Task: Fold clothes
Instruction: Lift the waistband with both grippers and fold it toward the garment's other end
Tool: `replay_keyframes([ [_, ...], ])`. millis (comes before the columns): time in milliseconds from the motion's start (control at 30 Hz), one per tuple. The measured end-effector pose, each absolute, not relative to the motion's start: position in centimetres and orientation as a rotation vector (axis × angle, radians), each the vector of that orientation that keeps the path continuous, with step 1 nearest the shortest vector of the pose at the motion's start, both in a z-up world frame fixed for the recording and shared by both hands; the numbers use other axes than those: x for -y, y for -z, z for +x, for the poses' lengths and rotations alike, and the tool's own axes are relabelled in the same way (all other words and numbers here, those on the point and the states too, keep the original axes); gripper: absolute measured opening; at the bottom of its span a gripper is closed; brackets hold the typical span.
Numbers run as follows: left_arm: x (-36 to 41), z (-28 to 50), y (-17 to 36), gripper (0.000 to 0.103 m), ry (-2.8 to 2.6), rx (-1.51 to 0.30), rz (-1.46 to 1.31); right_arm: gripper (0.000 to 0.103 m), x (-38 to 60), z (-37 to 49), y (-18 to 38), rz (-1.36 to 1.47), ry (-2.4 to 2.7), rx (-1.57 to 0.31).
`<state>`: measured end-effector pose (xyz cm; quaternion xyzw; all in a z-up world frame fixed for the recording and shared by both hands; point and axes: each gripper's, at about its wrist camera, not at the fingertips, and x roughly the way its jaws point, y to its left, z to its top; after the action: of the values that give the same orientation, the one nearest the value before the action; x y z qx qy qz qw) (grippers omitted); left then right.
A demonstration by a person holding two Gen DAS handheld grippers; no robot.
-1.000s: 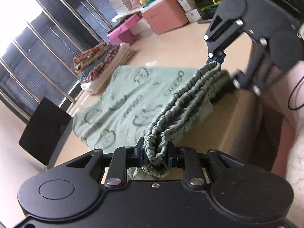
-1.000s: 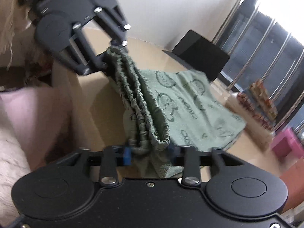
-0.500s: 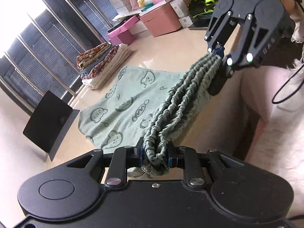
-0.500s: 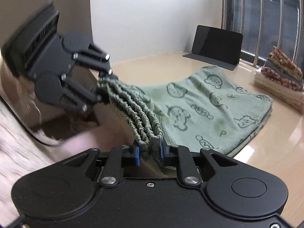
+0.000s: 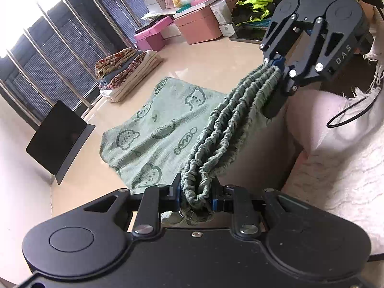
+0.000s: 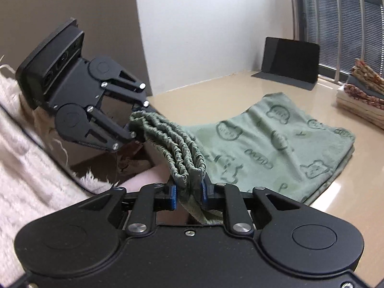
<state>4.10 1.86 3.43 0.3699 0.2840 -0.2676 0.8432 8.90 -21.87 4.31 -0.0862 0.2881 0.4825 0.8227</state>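
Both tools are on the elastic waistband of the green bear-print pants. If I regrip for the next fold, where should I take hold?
Judging by its pose, keep to the gathered waistband: it is thick, bunched and lifted clear. Grip near its two ends, where the left tool and right tool hold now, coming from the table's near edge. The flat legs offer no raised edge.

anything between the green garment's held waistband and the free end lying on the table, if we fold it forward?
Nothing visible. The left hand-held gripper and right hand-held gripper both clamp the bunched waistband. The rest of the green garment lies on the table with nothing on it. The clothes stack and tablet sit off to the sides.
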Motion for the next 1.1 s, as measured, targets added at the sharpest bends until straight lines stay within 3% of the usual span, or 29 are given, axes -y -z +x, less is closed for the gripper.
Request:
replay_keyframes([
  [367, 0.6, 12.7, -8.6, 0.022, 0.503, -0.519, 0.885, 0.019, 22.8, 15.3, -8.6, -0.084, -0.946, -0.61],
  [767, 5.7, 30.2, -5.0, 0.025, 0.496, -0.657, 0.999, 0.019, 24.4, 31.2, -6.6, 0.055, -0.804, -0.792],
  [800, 6.0, 31.9, -4.3, 0.029, 0.494, -0.684, 0.998, 0.019, 24.5, 32.7, -5.9, 0.073, -0.787, -0.813],
  [867, 6.5, 35.0, -2.5, 0.047, 0.47, -0.73, 0.978, 0.021, 24.6, 35.4, -3.7, 0.102, -0.745, -0.859],
  [900, 6.6, 36.3, -1.6, 0.061, 0.449, -0.741, 0.962, 0.024, 24.7, 36.4, -2.4, 0.113, -0.719, -0.885],
  [933, 6.5, 37.3, -0.9, 0.067, 0.414, -0.741, 0.938, 0.027, 24.7, 37.3, -1.2, 0.123, -0.691, -0.908],
  [1033, 5.0, 39.2, -0.2, 0.072, 0.343, -0.751, 0.8, 0.055, 25.5, 38.7, 2.1, 0.169, -0.557, -0.894],
  [1100, 3.3, 39.1, -0.4, 0.077, 0.323, -0.748, 0.724, 0.062, 26.4, 37.7, 2.3, 0.209, -0.535, -0.824],
])
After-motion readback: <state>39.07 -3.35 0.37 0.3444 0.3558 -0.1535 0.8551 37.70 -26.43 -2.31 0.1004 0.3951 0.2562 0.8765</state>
